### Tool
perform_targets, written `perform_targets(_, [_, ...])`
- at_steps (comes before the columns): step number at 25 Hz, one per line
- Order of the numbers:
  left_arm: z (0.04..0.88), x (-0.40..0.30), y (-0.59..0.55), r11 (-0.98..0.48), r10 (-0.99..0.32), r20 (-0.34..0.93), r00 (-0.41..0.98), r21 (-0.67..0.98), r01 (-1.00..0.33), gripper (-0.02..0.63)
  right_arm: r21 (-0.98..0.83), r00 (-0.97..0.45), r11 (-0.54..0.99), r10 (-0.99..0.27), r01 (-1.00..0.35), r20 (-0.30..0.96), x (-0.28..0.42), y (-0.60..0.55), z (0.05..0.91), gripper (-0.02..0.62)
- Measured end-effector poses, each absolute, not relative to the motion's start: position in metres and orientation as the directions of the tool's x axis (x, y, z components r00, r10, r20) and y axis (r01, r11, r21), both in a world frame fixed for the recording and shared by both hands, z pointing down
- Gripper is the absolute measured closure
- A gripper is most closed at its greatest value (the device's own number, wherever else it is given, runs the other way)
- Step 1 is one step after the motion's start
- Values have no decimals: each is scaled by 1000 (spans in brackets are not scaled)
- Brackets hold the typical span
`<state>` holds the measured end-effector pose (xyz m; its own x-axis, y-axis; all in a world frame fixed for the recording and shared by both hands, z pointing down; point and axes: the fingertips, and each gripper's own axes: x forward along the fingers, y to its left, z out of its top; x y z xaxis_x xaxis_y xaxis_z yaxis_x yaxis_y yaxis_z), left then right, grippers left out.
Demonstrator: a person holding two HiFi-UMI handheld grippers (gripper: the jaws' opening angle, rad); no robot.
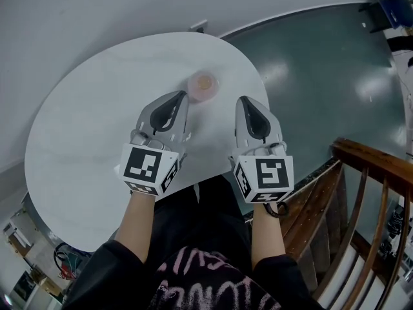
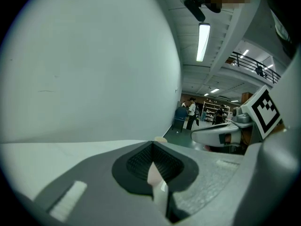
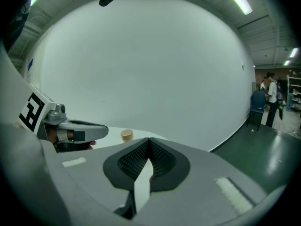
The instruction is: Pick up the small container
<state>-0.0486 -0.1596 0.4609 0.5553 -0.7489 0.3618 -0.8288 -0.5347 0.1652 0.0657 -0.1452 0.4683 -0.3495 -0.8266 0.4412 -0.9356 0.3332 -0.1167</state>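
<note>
The small container [image 1: 204,86], a low pinkish tub with a tan round lid, stands on the round white table [image 1: 90,121] near its far edge. My left gripper [image 1: 179,97] is shut and empty, its tip just short of the container on the near left. To the container's near right, my right gripper [image 1: 244,102] is also shut and empty. In the right gripper view the container [image 3: 126,135] shows beyond my jaws [image 3: 149,141], with the left gripper [image 3: 75,130] beside it. In the left gripper view only the container's top [image 2: 161,139] peeks over the jaws [image 2: 152,146].
A wooden railing or chair back [image 1: 364,173] stands close at the right, over a green floor [image 1: 322,70]. A white wall [image 1: 97,11] runs behind the table. People [image 2: 190,112] stand far off among shelves. The person's lap [image 1: 193,237] is at the table's near edge.
</note>
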Motion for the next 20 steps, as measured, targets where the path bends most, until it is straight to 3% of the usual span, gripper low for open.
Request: perform_targets(20, [476, -45, -152, -557, -725, 393, 566, 149, -817, 606, -132, -350, 327, -821, -936, 451, 63, -139, 479, 584])
